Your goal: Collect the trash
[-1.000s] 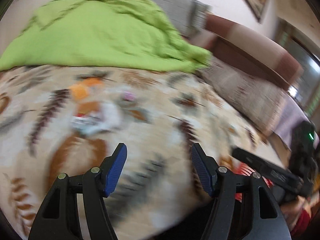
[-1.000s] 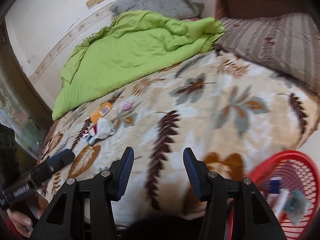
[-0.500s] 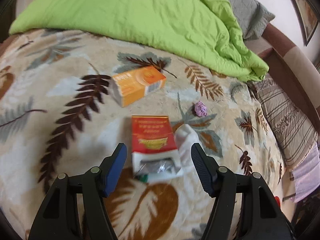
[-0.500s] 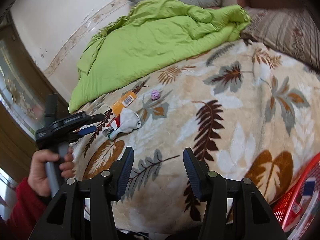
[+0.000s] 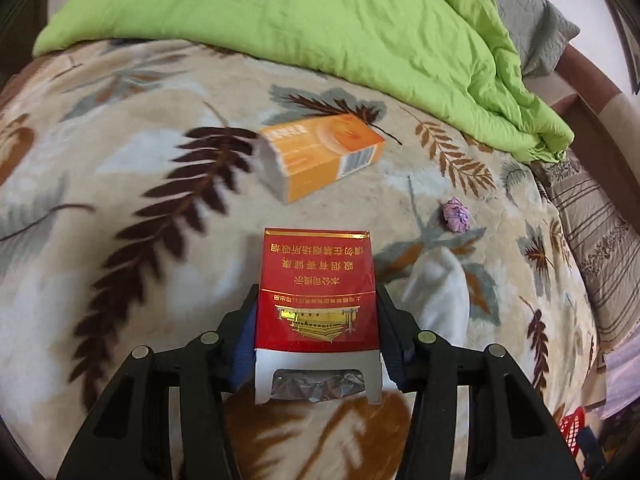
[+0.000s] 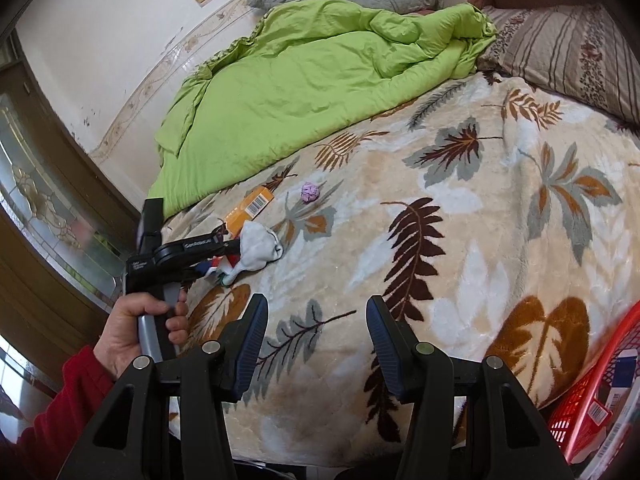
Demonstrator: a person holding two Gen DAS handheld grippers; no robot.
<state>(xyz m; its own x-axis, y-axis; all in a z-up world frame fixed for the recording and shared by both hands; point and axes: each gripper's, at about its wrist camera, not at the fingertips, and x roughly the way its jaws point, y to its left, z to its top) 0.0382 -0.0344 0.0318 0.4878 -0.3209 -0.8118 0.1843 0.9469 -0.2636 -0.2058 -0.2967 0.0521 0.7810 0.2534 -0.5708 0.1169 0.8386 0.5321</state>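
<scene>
A red cigarette pack lies on the leaf-patterned blanket between the fingers of my left gripper. The jaws are open on either side of the pack; I cannot tell whether the pads touch it. An orange box lies beyond it, a purple paper ball to the right, and a white sock beside the pack. My right gripper is open and empty above the blanket. In the right wrist view I see the left gripper, the sock, the orange box and the purple ball.
A red basket holding some trash sits at the bed's lower right edge. A green quilt covers the far side of the bed. Striped pillows lie at the right. A wall and a glazed door stand at the left.
My left gripper has moved forward and down so the red pack now sits between its fingers. The right gripper has stayed nearly still and open.
</scene>
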